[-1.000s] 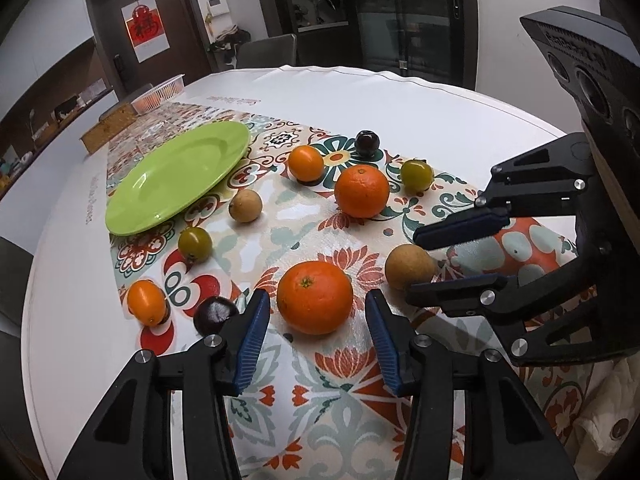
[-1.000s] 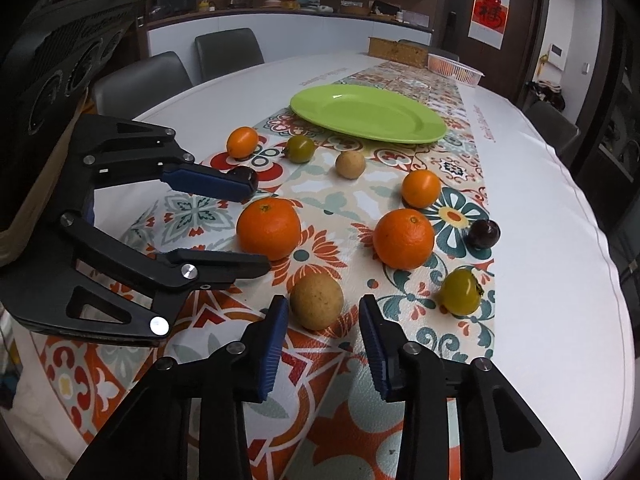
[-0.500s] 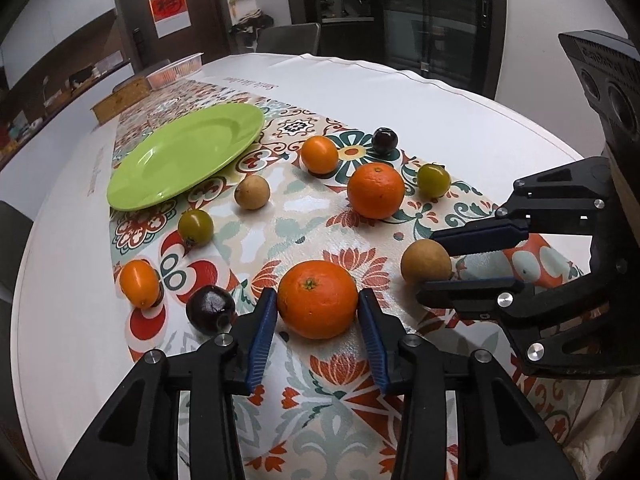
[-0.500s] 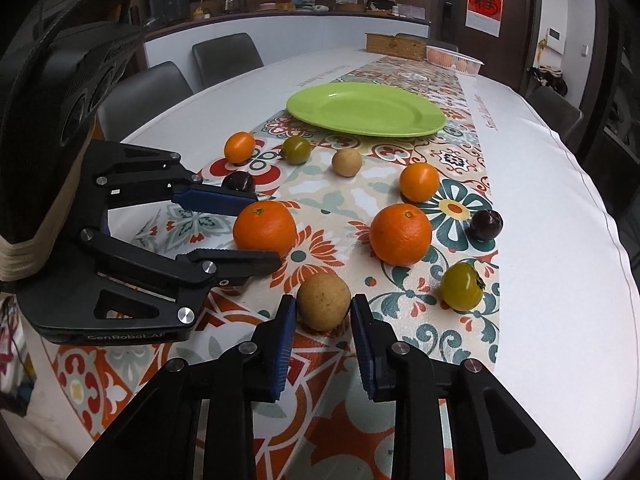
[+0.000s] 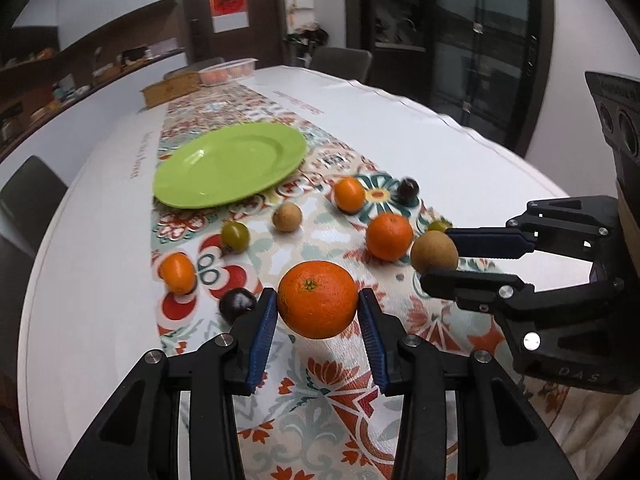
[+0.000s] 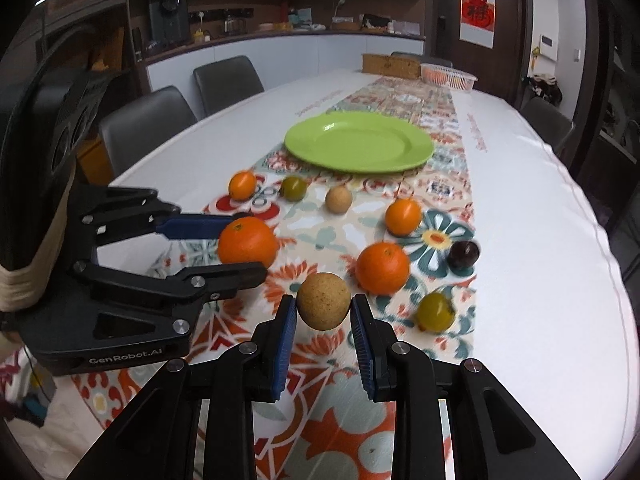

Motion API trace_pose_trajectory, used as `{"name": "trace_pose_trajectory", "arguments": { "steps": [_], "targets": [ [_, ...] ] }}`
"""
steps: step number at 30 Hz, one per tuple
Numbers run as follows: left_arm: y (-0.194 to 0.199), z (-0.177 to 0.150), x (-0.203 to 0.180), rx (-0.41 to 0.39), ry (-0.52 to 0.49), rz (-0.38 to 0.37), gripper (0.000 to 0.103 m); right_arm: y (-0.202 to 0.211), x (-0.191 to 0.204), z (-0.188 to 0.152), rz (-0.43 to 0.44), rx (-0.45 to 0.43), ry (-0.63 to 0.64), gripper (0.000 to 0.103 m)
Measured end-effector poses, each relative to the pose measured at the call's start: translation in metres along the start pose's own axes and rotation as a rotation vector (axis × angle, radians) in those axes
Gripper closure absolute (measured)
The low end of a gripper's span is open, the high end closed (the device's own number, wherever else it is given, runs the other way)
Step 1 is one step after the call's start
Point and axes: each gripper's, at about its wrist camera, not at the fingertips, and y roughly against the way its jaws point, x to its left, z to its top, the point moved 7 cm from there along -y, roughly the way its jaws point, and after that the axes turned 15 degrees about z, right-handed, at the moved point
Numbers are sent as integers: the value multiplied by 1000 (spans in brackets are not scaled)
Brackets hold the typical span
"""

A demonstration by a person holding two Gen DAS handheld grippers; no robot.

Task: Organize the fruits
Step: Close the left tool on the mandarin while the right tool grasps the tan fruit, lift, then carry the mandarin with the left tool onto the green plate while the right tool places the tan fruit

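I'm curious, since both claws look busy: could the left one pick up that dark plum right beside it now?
Probably not yet. The left gripper is shut on a large orange, so its jaws are full. The dark plum itself lies uncovered just beside the left finger.

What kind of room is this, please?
Probably a home dining room joined to a kitchen: a long table with chairs, and a counter with shelves and kitchen items behind it.

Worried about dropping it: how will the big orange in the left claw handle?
The big orange looks round and firm, so it would probably roll if released. The left claw pinches only its sides, so it might slip. Its dimpled peel likely helps grip.
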Motion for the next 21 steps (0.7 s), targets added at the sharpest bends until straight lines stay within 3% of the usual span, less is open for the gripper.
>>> {"name": "trace_pose_trajectory", "arguments": {
  "steps": [14, 21],
  "targets": [
    [4, 47, 27, -65, 86, 121, 62, -1, -12, 55, 35, -61, 29, 74],
    [-13, 74, 43, -60, 129, 127, 62, -13, -30, 93, 26, -66, 38, 74]
  ]
}}
